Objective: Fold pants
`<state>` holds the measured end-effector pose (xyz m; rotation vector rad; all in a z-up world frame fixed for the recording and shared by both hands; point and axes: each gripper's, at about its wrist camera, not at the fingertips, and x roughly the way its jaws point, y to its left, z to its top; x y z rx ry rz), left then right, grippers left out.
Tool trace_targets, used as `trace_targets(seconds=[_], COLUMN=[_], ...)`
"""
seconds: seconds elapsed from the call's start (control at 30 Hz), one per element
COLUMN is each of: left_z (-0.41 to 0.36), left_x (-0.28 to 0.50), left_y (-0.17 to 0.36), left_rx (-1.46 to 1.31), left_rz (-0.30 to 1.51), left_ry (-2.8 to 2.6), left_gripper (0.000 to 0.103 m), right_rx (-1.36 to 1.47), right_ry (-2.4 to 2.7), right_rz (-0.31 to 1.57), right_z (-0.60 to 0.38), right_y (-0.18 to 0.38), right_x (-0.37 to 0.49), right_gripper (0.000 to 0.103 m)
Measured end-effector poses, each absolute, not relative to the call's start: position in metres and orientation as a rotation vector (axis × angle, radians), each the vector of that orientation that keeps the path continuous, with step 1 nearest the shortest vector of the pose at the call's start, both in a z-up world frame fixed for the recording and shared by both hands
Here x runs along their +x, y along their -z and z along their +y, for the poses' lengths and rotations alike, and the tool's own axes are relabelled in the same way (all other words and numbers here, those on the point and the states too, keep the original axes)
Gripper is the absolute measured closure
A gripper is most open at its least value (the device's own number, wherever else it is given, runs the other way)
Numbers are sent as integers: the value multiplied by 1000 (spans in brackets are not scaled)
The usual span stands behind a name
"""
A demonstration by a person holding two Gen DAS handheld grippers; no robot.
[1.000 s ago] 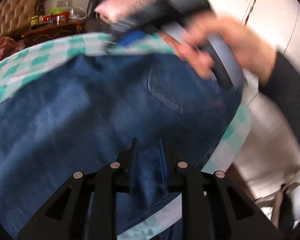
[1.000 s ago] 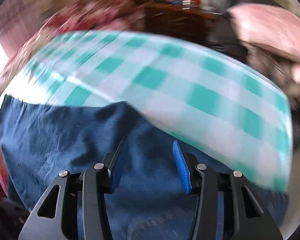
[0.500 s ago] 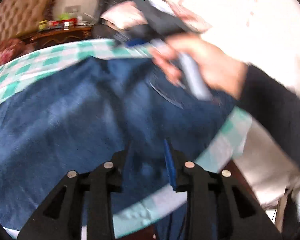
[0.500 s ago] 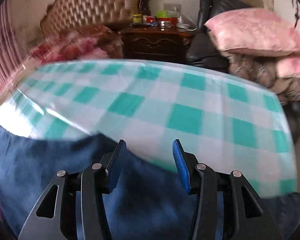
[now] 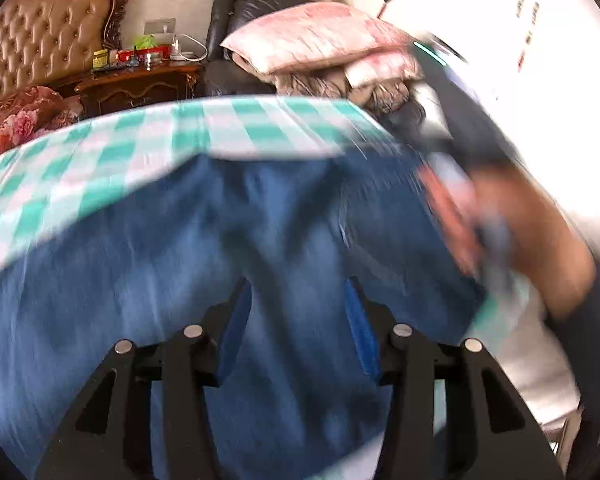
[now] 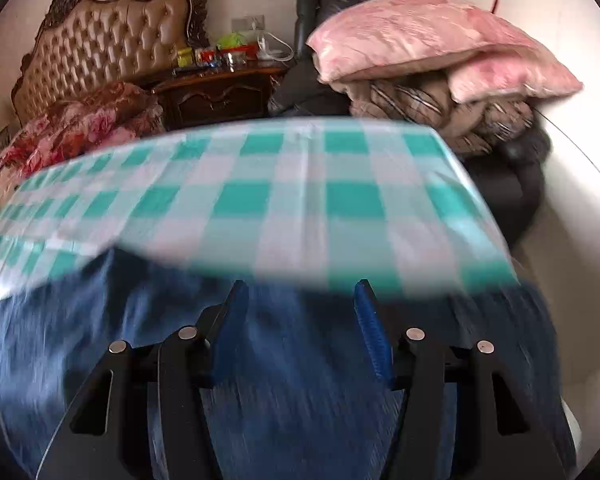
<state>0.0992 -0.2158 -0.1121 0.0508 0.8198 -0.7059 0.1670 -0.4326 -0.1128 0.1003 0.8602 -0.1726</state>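
Observation:
Blue denim pants lie spread on a table with a green-and-white checked cloth. My left gripper is open above the denim with nothing between its fingers. The pants also fill the lower part of the right wrist view, under the checked cloth. My right gripper is open over the denim's far edge and empty. In the left wrist view the right-hand tool and the hand holding it are a blur at the pants' right side.
Behind the table stand a tufted headboard, a dark wooden nightstand with small items, floral bedding, and a black chair piled with pink pillows. A white wall is at the right.
My left gripper has opened and let go of the denim fold it pinched. My right gripper stayed open and drew back, so more denim lies under it. Both views are motion-blurred.

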Motion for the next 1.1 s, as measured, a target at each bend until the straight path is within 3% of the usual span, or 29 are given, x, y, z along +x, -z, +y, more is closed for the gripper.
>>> trace_targets(seconds=[0.03,0.1,0.27,0.33,0.4,0.5,0.63,0.73,0.83,0.9,1.03,1.1], left_z=[-223,-248,-318,-332,-338,-326,-303,-294,-268,-247,-218,-205], left_x=[115,161,223,232,237,241,208,188,169,147,83,62], left_y=[106,101,125,137,145,132,110,138,137,124,127,137], left_rx=[44,46,182,277,363,307,216,271,266,182,137,128], left_rz=[833,871,979,972,948,883,822,945,894,856,910,940], left_ry=[737,764,873,868,835,779,817,787,700,706,699,650], left_gripper=[56,79,83,80,53,62,59,58,58,57,56,57], right_rx=[98,106,56,56,95,100,111,104,88,105,64,-4], right_ry=[173,190,237,246,243,227,216,218,230,273,222,238], right_rz=[872,933,973,986,982,973,974,962,967,958,876,938], right_z=[-431,-428,-419,-416,-418,-419,-422,-421,-418,-417,-395,-385], right_y=[113,121,138,138,137,139,138,138,136,129,122,137], right_x=[151,118,61,51,41,38,36,36,37,33,21,23], right_gripper=[45,44,43,43,43,43,43,43,43,34,26,25])
